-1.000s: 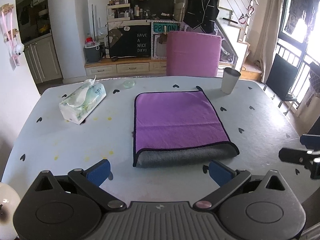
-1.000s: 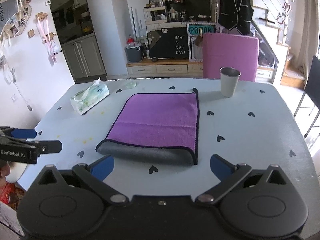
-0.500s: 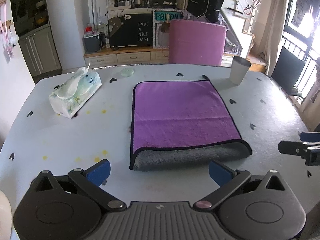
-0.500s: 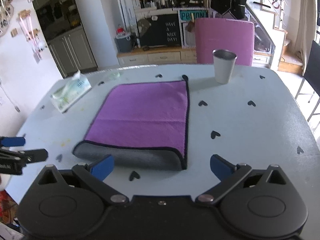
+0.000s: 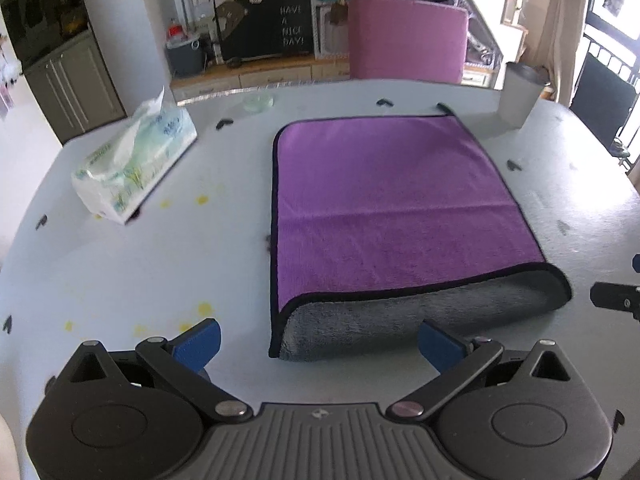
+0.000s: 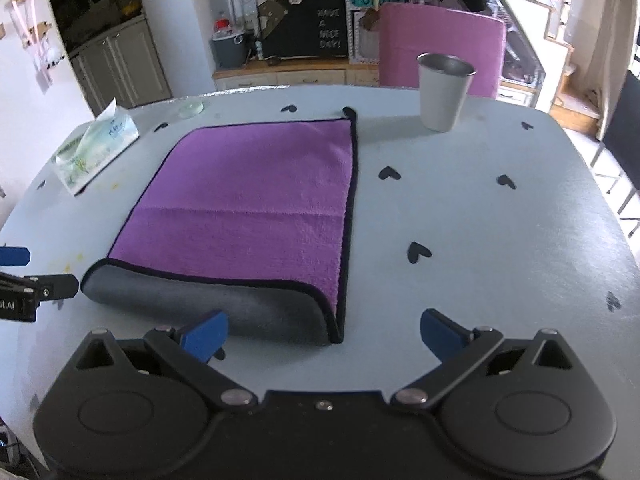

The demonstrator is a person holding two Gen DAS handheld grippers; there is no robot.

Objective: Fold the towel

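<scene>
A purple towel (image 5: 384, 200) with a black hem lies folded flat on the pale table; its grey underside shows along the near fold (image 5: 420, 316). It also shows in the right wrist view (image 6: 256, 196). My left gripper (image 5: 318, 344) is open and empty, just in front of the towel's near left corner. My right gripper (image 6: 324, 334) is open and empty, just in front of the near right corner. Each gripper shows at the edge of the other's view: the right (image 5: 616, 300), the left (image 6: 36, 288).
A tissue pack (image 5: 136, 164) lies left of the towel. A metal cup (image 6: 444, 92) stands at the back right. A small glass dish (image 5: 258, 102) sits at the far edge. A pink chair (image 5: 406, 38) stands behind the table (image 6: 500, 240).
Both grippers have moved forward and lower toward the towel's near folded edge, so the towel looms larger. Both stay open. The towel has not moved.
</scene>
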